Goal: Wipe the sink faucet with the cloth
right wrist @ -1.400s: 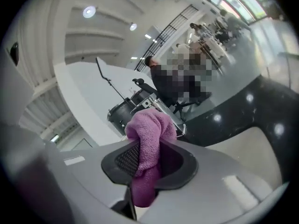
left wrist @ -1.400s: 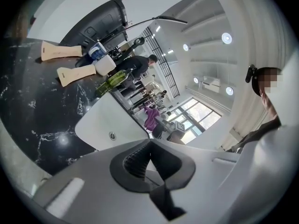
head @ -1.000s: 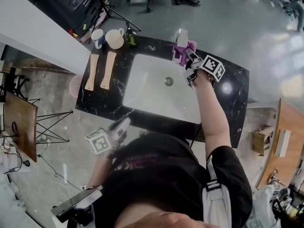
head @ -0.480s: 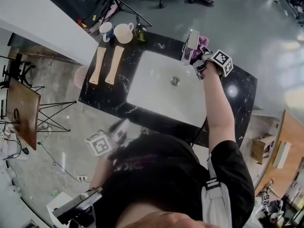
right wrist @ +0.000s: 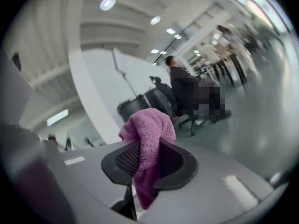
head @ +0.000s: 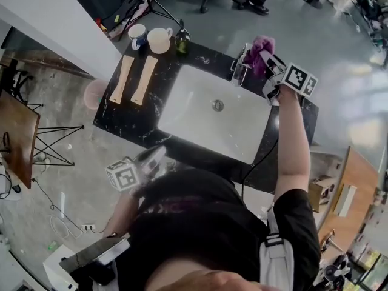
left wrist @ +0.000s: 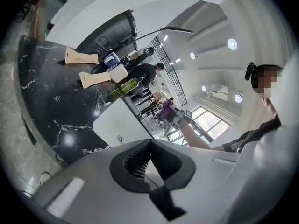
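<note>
In the head view the chrome faucet [head: 242, 63] stands at the far edge of the white sink [head: 200, 123]. My right gripper [head: 271, 63] hovers just right of the faucet's top, shut on a purple cloth [head: 261, 46] bunched above the spout. The right gripper view shows the cloth [right wrist: 148, 130] pinched between the jaws of the right gripper [right wrist: 145, 161], lifted free with only the room behind it. My left gripper [head: 155, 160] is held low near the person's body, in front of the counter. Seen in the left gripper view, the left gripper [left wrist: 149, 161] has its jaws together, holding nothing.
On the black marble counter [head: 119, 121], left of the sink, lie two wooden boards [head: 121, 77]. Behind them stand two cups [head: 159, 40] and a green bottle [head: 181, 40]. A person sits on an office chair beyond the counter.
My right gripper has risen and shifted right with the cloth, from the faucet's body to beside its top, and has rolled. The left gripper has stayed where it was.
</note>
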